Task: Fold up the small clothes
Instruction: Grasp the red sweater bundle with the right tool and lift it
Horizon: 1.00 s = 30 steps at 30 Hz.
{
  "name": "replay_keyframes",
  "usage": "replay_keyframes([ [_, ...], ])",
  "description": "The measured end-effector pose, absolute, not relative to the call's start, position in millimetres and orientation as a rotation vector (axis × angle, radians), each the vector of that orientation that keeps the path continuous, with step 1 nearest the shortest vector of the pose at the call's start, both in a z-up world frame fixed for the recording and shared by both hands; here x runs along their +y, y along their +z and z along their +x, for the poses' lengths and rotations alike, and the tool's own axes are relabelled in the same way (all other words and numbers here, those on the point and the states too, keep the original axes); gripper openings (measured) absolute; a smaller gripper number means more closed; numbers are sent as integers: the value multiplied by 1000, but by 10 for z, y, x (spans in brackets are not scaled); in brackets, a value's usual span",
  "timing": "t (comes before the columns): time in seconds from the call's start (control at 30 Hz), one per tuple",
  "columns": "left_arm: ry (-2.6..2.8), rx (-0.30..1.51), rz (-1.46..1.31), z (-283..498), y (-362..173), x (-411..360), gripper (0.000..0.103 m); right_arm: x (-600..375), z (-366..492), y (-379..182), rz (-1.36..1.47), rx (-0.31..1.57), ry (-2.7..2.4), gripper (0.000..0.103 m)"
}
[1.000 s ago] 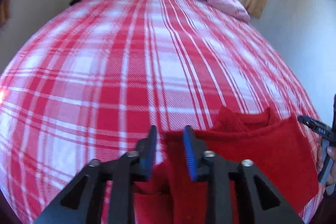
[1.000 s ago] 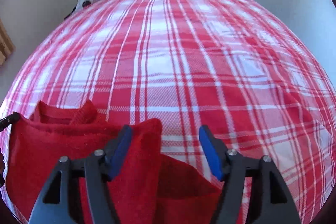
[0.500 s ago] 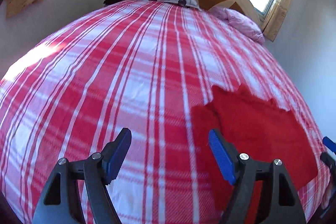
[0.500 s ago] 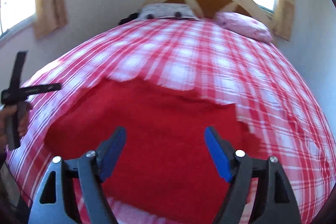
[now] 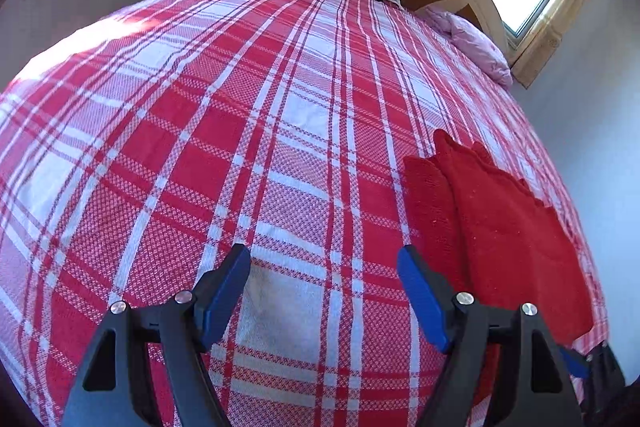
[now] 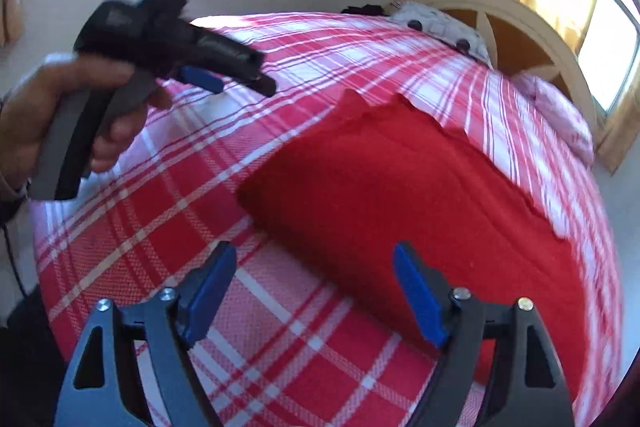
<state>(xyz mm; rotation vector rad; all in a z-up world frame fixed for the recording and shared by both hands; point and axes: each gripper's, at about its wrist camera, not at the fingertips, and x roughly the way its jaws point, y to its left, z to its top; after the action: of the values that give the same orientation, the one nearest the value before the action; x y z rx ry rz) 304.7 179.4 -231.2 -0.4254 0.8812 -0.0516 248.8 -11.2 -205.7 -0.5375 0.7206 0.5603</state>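
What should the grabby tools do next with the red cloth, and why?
Probably bring the right tool down to pinch the red cloth's near edge for another fold. Both tools are open and empty, the left tool sits over bare bedspread, and the cloth lies flat.

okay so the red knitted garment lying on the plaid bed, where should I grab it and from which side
Probably at a corner or the straight folded edge of the red knitted garment, coming in low from the near, open side of the red-and-white plaid bedspread. It lies flat, so only its edges offer a lip. The open right gripper already faces that near edge.
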Motion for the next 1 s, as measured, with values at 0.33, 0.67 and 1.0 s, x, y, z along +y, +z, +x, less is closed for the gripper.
replay_keyframes([
  [0.33, -204, 905, -557, 3134, -2302, 1814, 77, 230, 2668, -2326, -740, 599, 406, 41],
  [0.67, -535, 1032, -782, 3668, -2436, 1439, 77, 144, 2613, -2084, -626, 532, 413, 14],
  [1.0, -481, 1090, -800, 4074, -2379, 1389, 80, 100, 2640, -2024, -563, 527, 447, 13],
])
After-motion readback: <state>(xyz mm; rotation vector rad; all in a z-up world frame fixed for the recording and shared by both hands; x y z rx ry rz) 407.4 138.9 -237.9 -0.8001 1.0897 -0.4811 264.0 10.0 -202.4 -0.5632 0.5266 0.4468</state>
